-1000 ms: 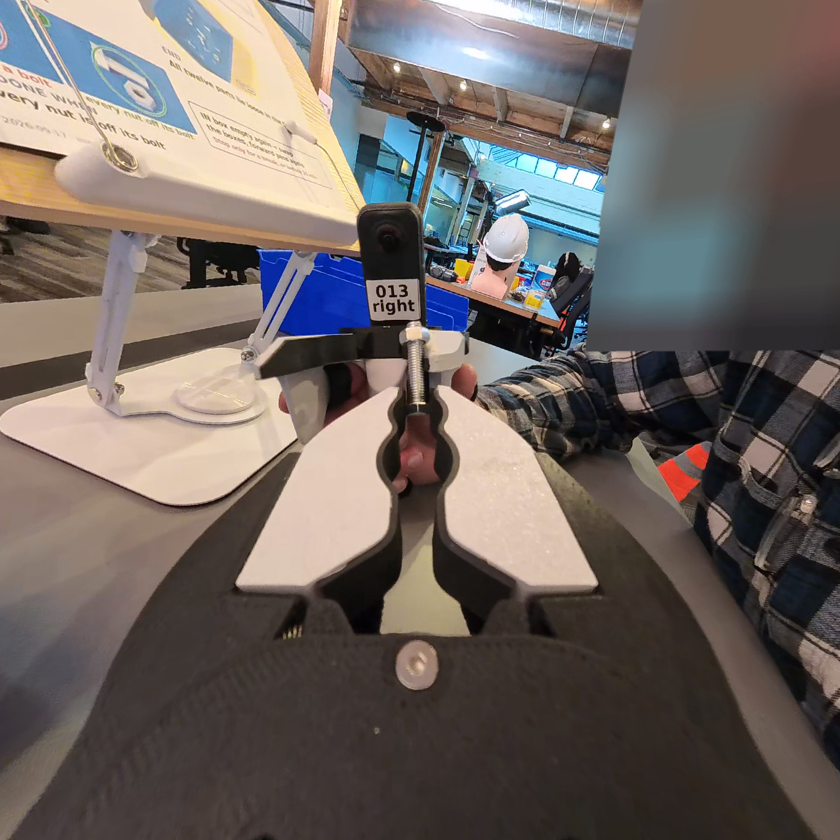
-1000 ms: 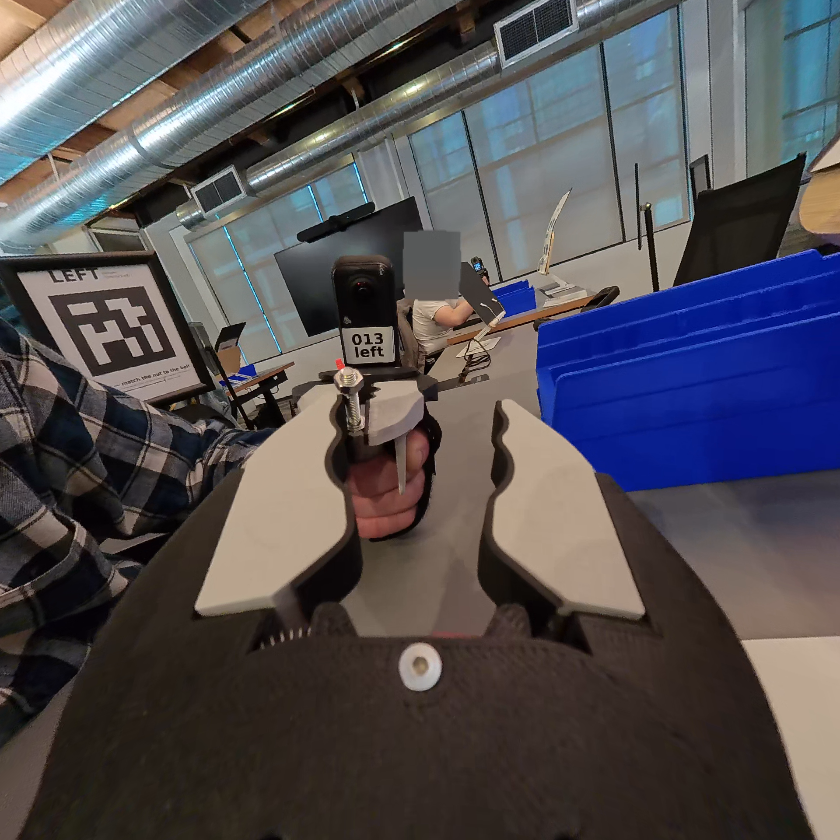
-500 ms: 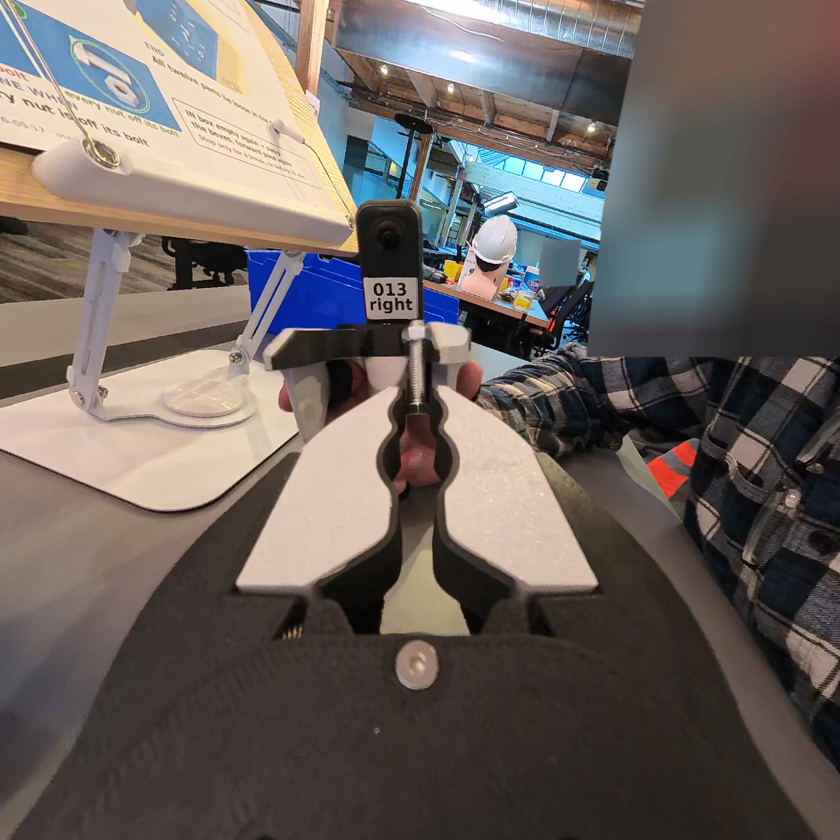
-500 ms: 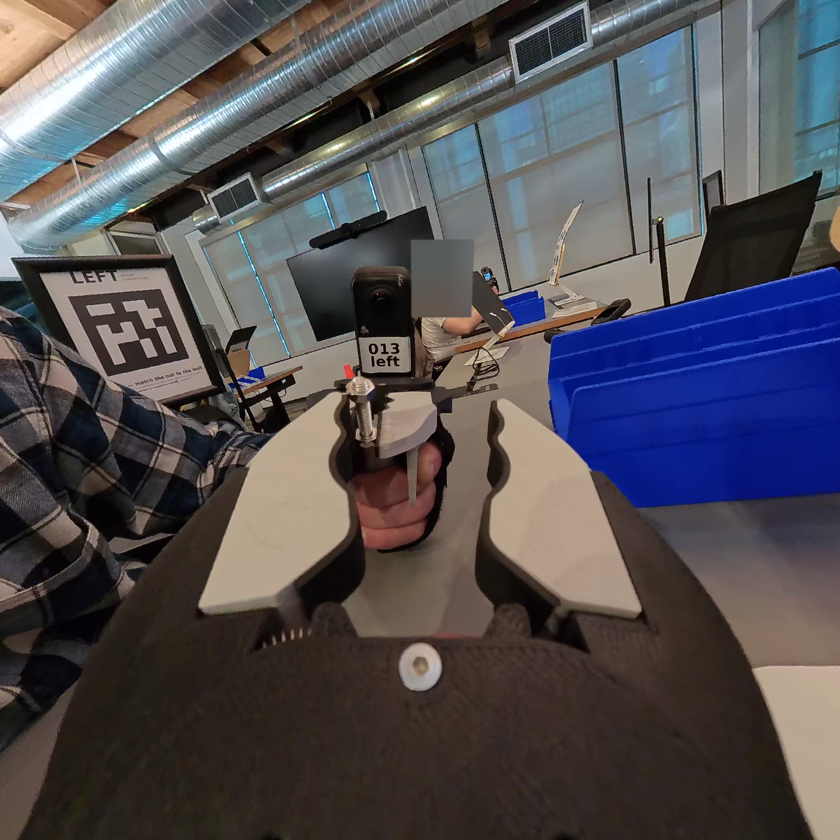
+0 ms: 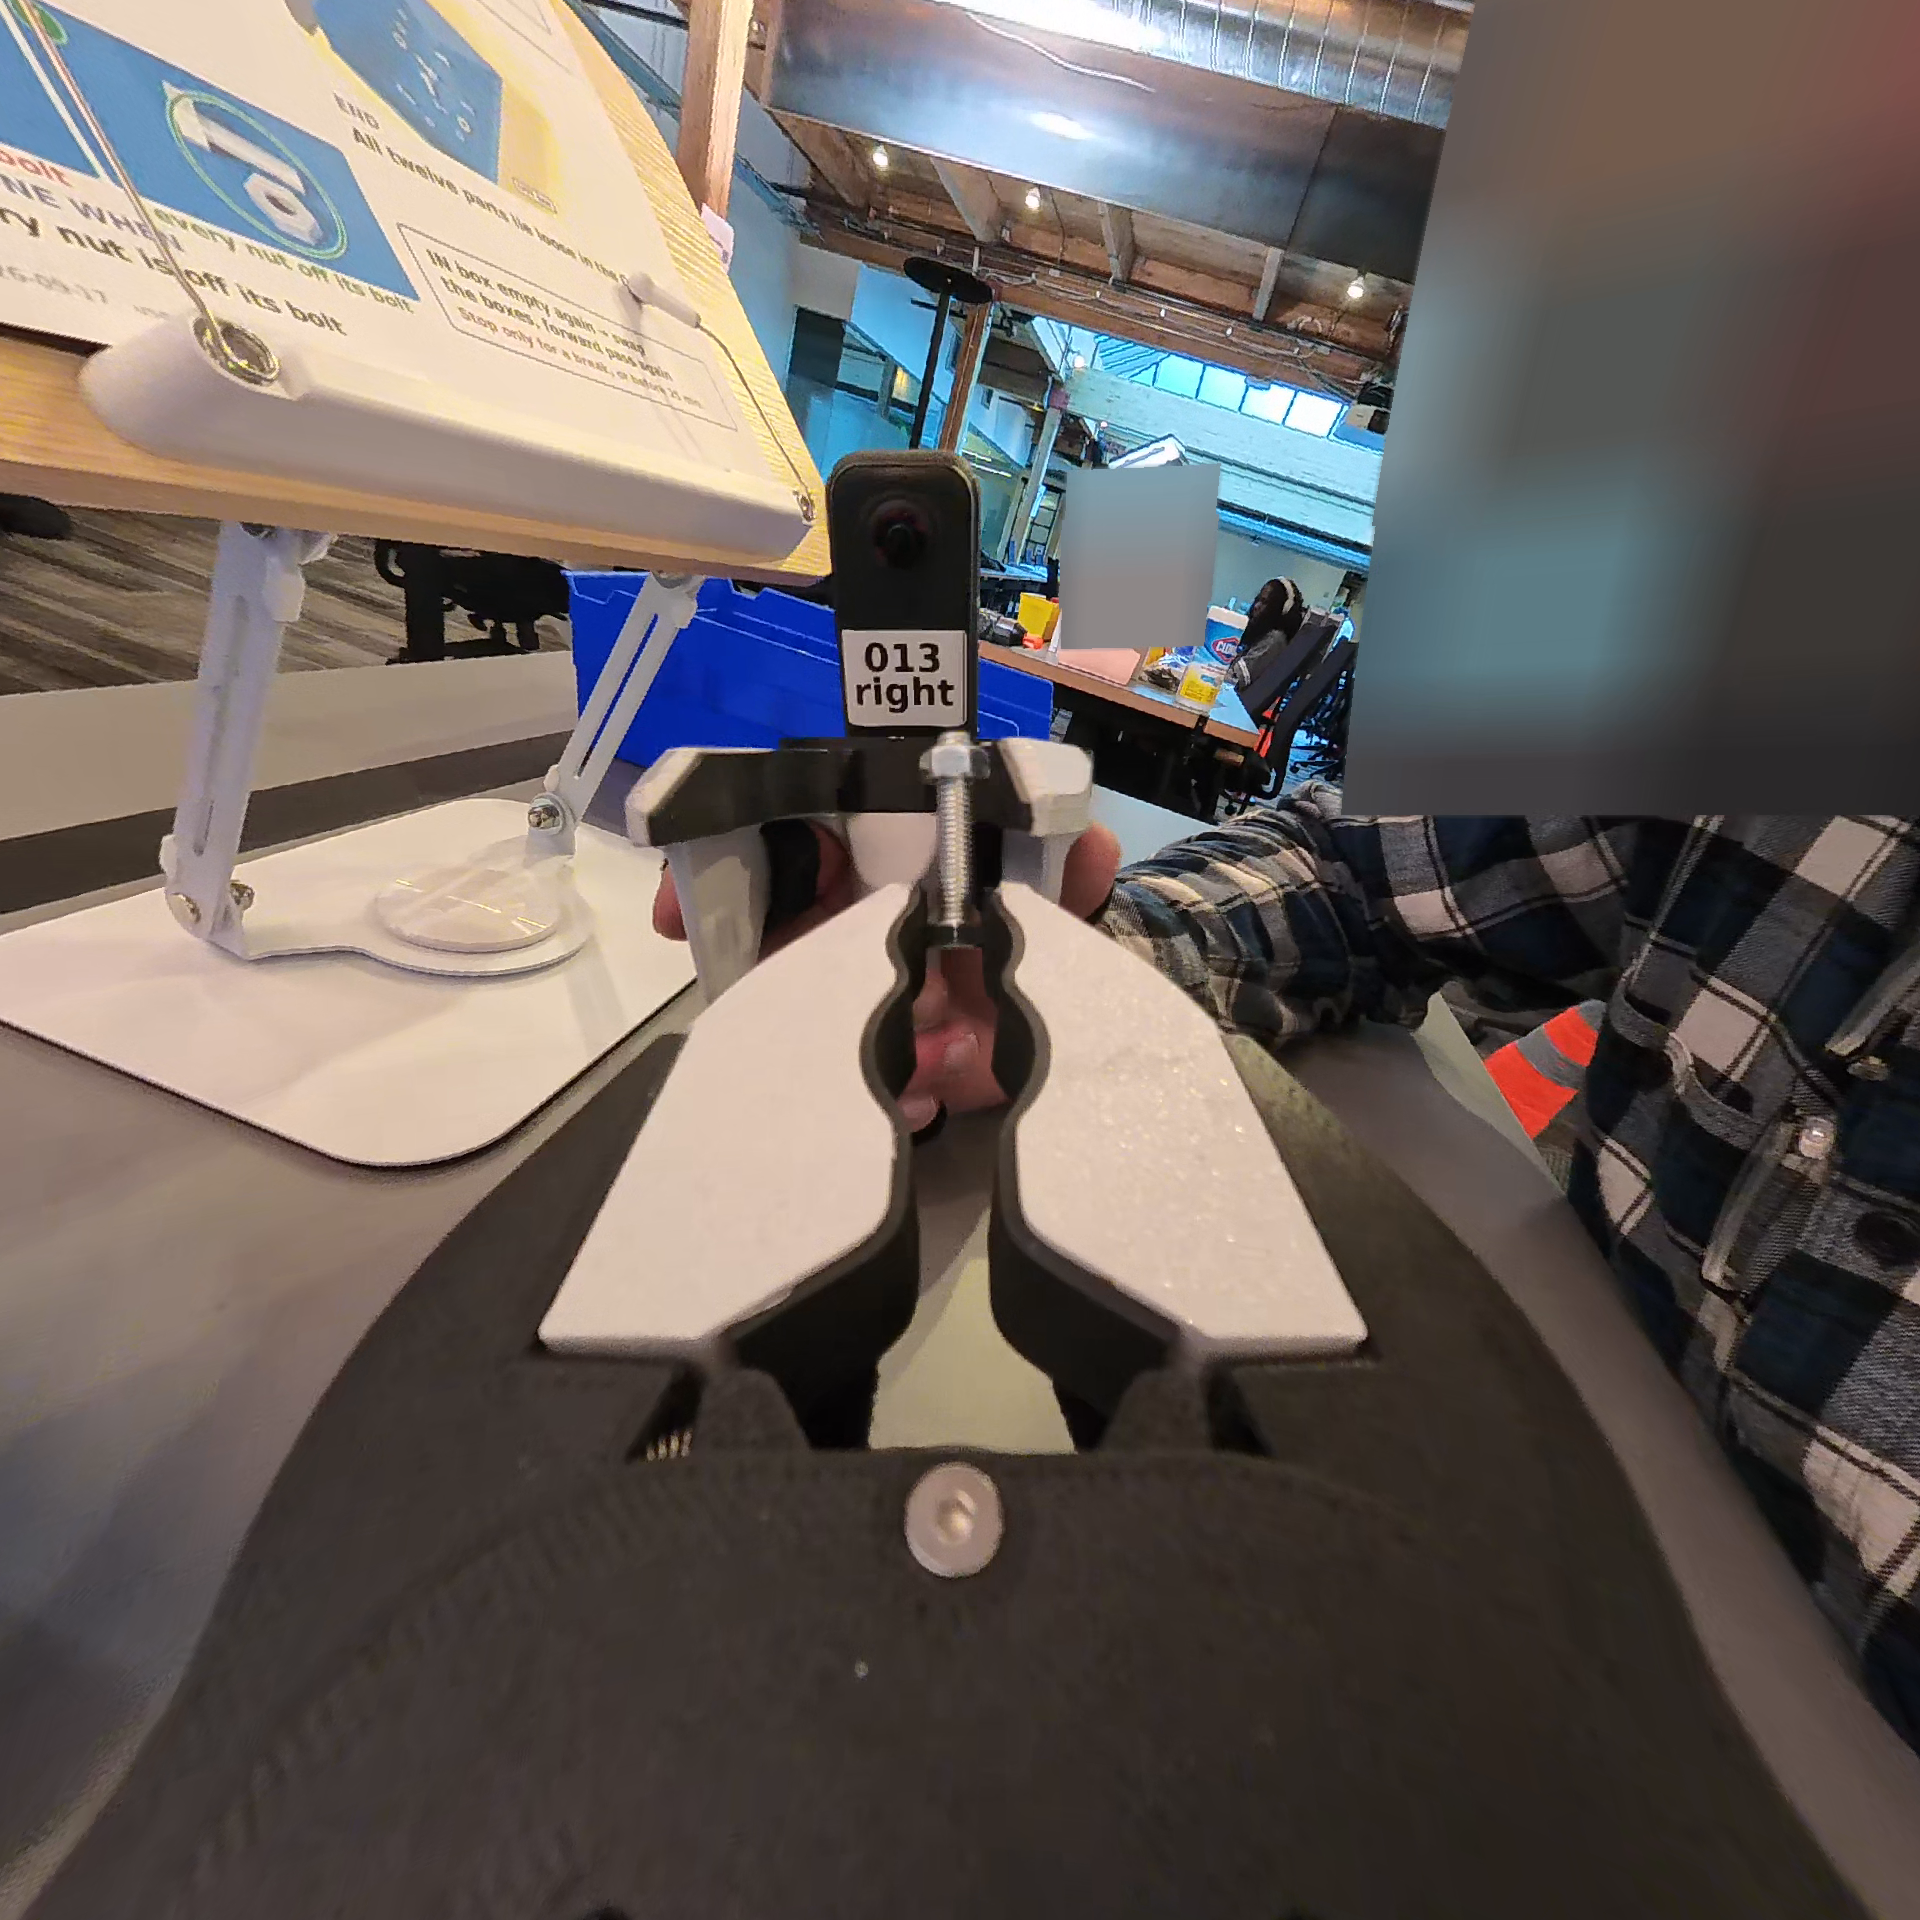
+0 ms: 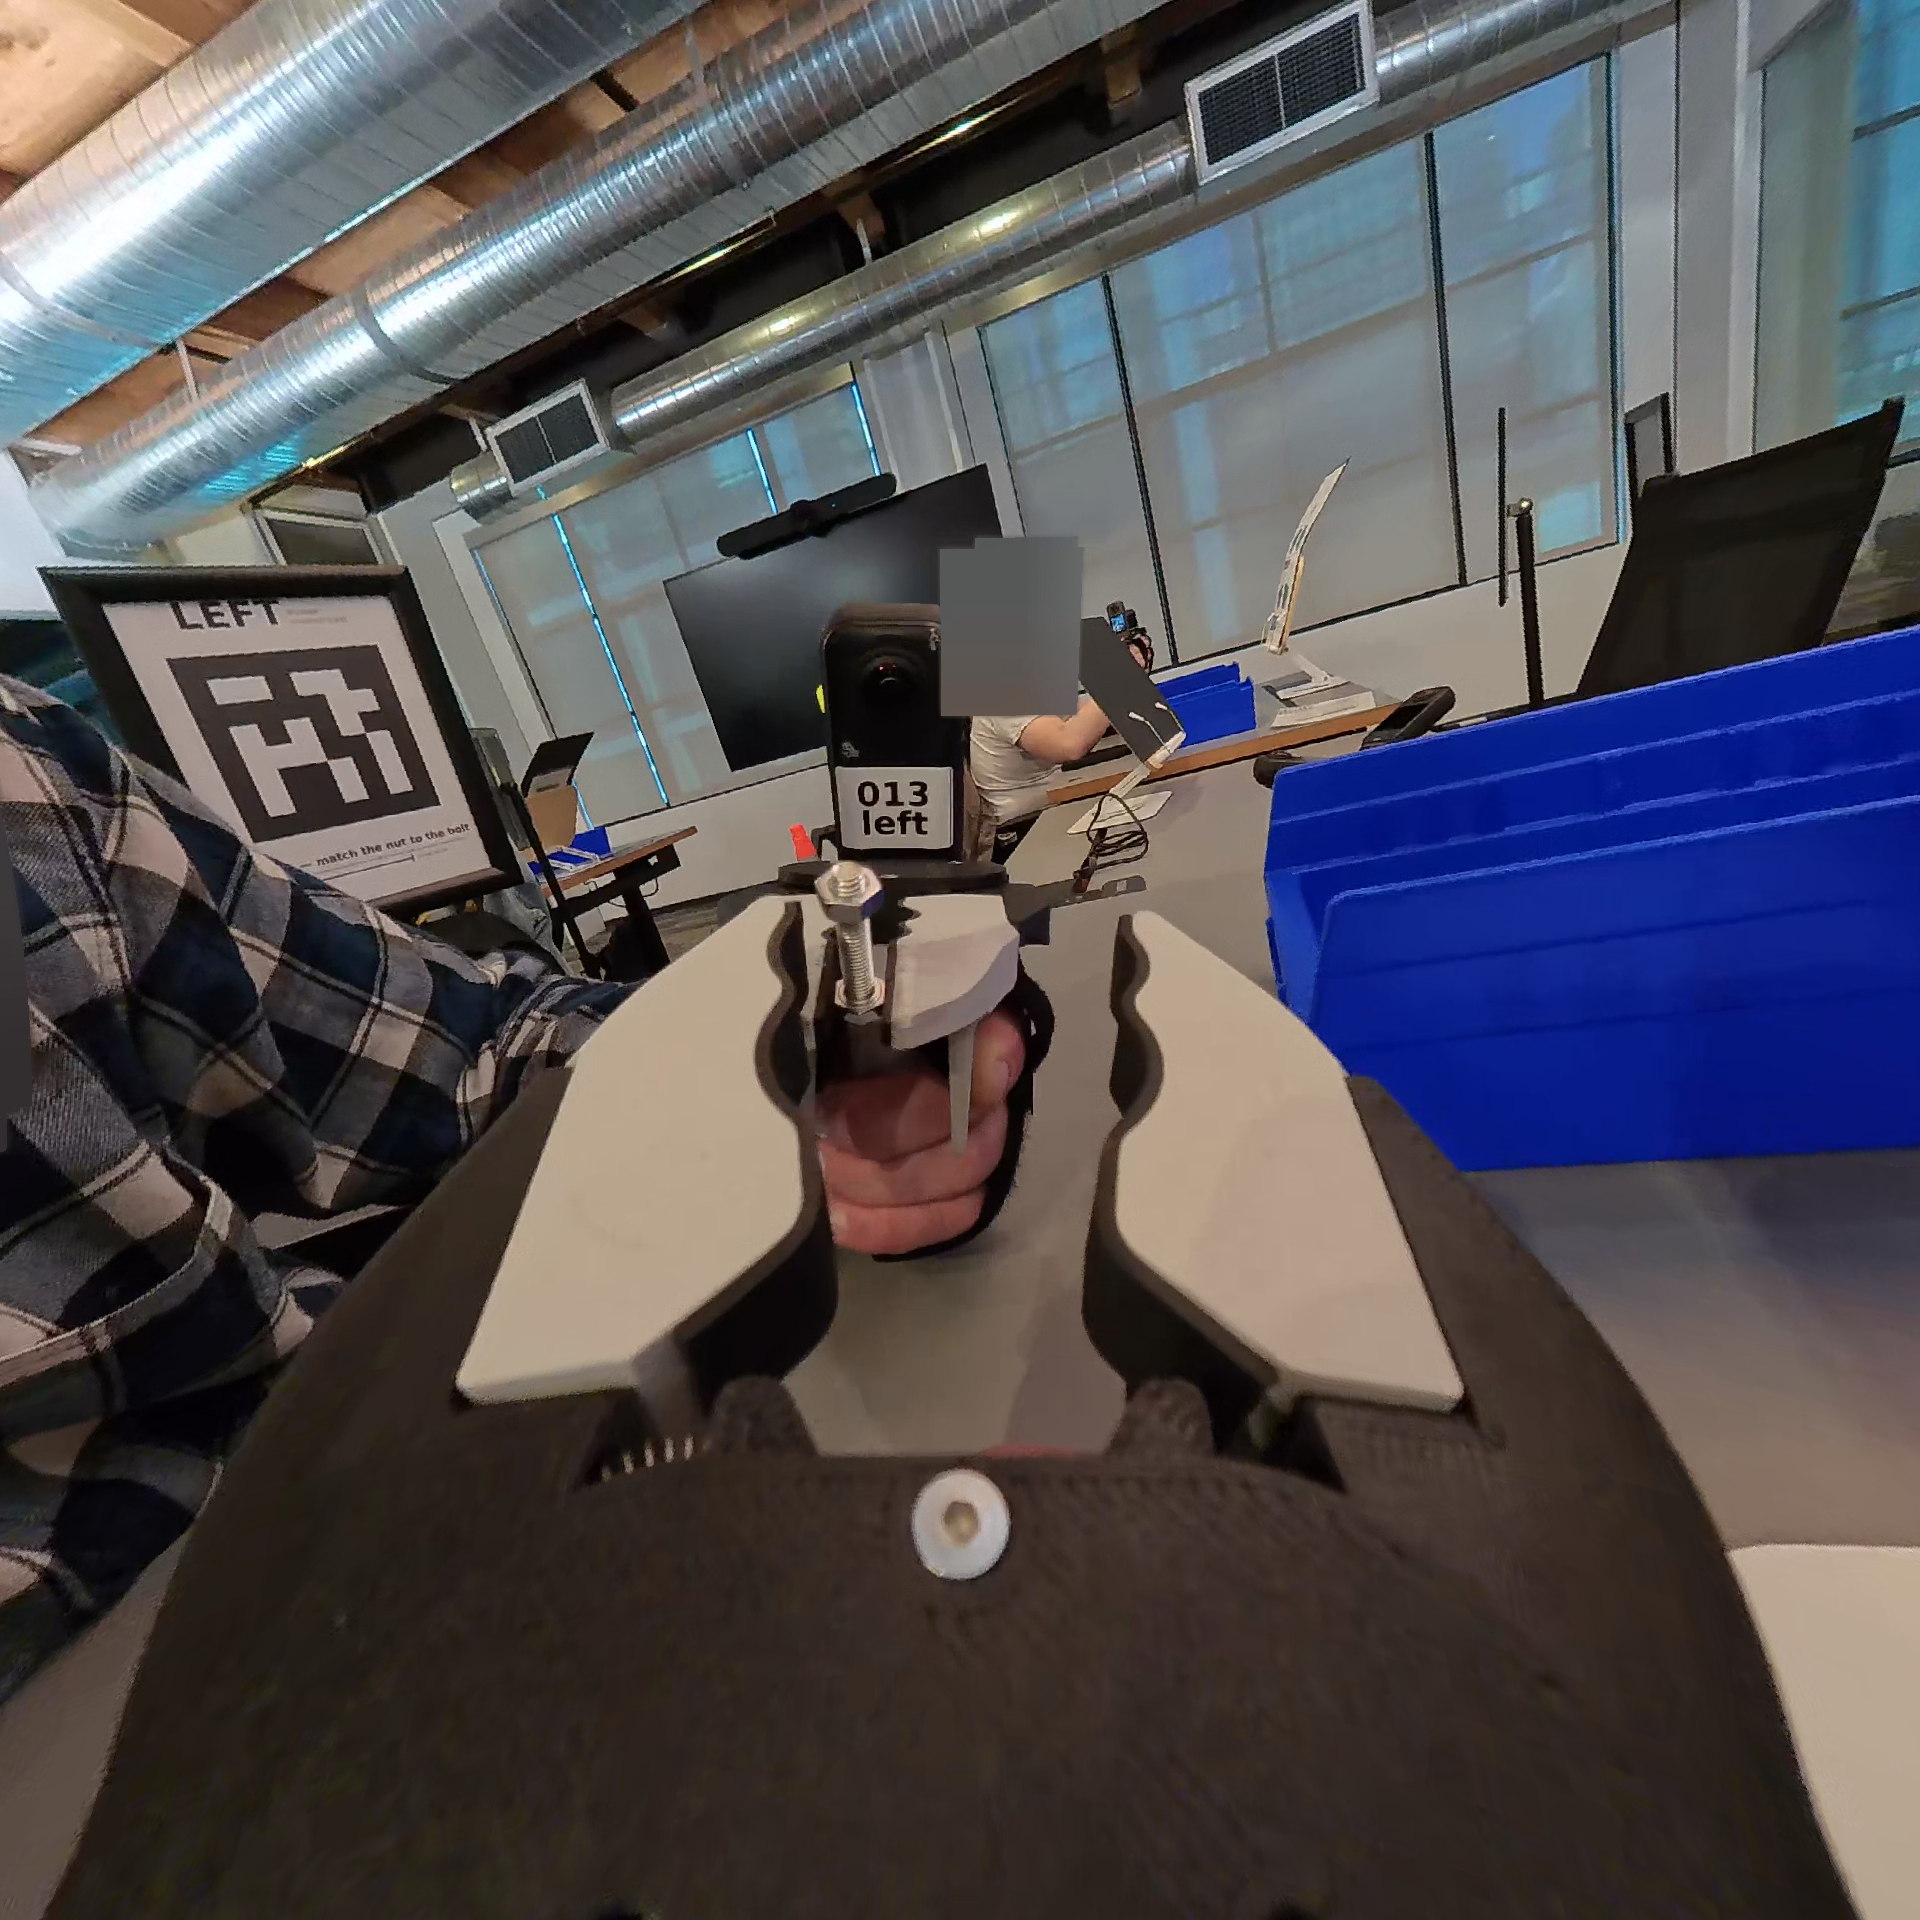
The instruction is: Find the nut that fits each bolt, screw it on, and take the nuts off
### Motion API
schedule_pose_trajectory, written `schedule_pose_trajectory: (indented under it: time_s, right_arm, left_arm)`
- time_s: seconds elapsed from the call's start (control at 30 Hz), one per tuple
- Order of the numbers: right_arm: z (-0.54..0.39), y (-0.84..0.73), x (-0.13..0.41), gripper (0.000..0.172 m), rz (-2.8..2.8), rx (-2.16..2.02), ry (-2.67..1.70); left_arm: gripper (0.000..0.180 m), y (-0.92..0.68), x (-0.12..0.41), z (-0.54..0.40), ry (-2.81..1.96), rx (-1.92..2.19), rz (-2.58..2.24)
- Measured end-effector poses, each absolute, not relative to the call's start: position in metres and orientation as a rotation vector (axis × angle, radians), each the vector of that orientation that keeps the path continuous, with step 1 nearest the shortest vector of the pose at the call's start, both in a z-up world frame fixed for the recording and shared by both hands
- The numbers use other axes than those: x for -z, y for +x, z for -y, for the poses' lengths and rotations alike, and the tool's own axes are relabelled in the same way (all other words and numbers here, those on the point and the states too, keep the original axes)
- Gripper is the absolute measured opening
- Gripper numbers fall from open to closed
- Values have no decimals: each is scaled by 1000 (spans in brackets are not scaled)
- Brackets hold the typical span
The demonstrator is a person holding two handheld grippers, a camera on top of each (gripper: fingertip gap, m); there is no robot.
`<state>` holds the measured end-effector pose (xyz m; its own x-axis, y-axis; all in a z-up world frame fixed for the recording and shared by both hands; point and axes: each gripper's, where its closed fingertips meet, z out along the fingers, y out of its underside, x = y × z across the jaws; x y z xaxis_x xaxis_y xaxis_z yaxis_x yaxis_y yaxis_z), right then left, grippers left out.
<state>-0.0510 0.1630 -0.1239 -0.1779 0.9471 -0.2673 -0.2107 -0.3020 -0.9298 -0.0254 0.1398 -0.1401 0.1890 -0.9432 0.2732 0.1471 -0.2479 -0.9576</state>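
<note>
A blue bin is seen at the right of the grey table in the right wrist view, with stepped walls; what lies in it cannot be told, since only its outer side and rims are shown. The same bin is glimpsed in the left wrist view behind a white stand, again with its inside hidden.

The bolt is held upright by its head, clamped between the fingertips of the left gripper, whose two fingers are drawn nearly together around it. A nut sits at the top end of the threaded shank. The right gripper is held with its fingers wide apart and pressing on nothing; the bolt and nut are seen just beside its left finger, whether touching cannot be told.

Only in the left wrist view are the stand's base, its legs and the tilted instruction sheet shown, along with the hand behind the right gripper. Only in the right wrist view are a framed marker sign, ceiling ducts, a dark screen and the left gripper's hand shown. A plaid sleeve is seen in both.
</note>
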Motion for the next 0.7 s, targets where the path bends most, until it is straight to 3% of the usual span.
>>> schedule_pose_trajectory:
  time_s: [0.7]
  right_arm:
    - [-179,-44,127,53,917,-1654,-1194]
  left_arm:
    - [10,-30,134,-138,-1366,1297,-821]
